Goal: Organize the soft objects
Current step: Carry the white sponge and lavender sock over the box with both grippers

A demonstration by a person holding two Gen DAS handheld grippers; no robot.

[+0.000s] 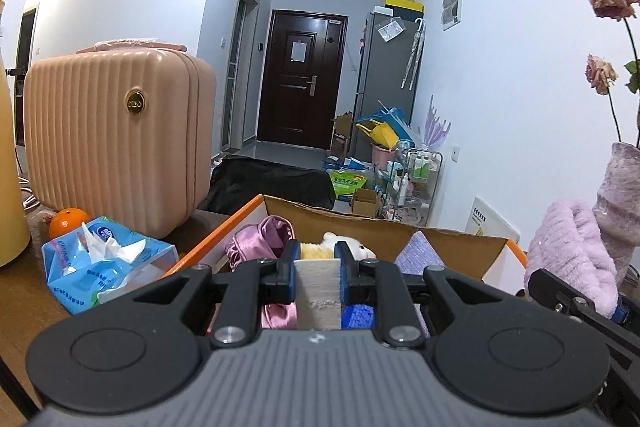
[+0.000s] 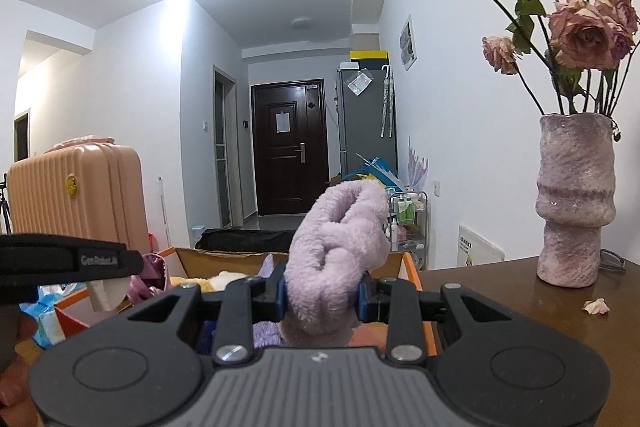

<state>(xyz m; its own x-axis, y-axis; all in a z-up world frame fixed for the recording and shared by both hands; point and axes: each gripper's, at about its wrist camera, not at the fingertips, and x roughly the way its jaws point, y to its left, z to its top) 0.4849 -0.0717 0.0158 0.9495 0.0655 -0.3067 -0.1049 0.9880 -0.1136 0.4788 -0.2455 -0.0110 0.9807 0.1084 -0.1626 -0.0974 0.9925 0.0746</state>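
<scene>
An open cardboard box (image 1: 460, 239) with orange flaps stands on the table and holds a pink satin pouch (image 1: 260, 239), a cream plush toy (image 1: 352, 247), a lilac knit cloth (image 1: 420, 251) and something blue (image 1: 358, 317). My left gripper (image 1: 318, 269) hovers over the box, shut on a white folded cloth (image 1: 318, 291). My right gripper (image 2: 322, 295) is shut on a fluffy lilac towel (image 2: 340, 239) above the box's right side (image 2: 412, 267). In the left wrist view the same towel (image 1: 568, 255) shows at the right. In the right wrist view the left gripper (image 2: 106, 289) shows at the left, still clamped on the white cloth (image 2: 108, 293).
A blue tissue pack (image 1: 104, 263) and an orange (image 1: 68, 221) lie left of the box, before a pink suitcase (image 1: 116, 143). A purple vase (image 2: 574, 203) of dried roses stands on the wooden table (image 2: 500, 287) to the right, a fallen petal (image 2: 596, 306) near it.
</scene>
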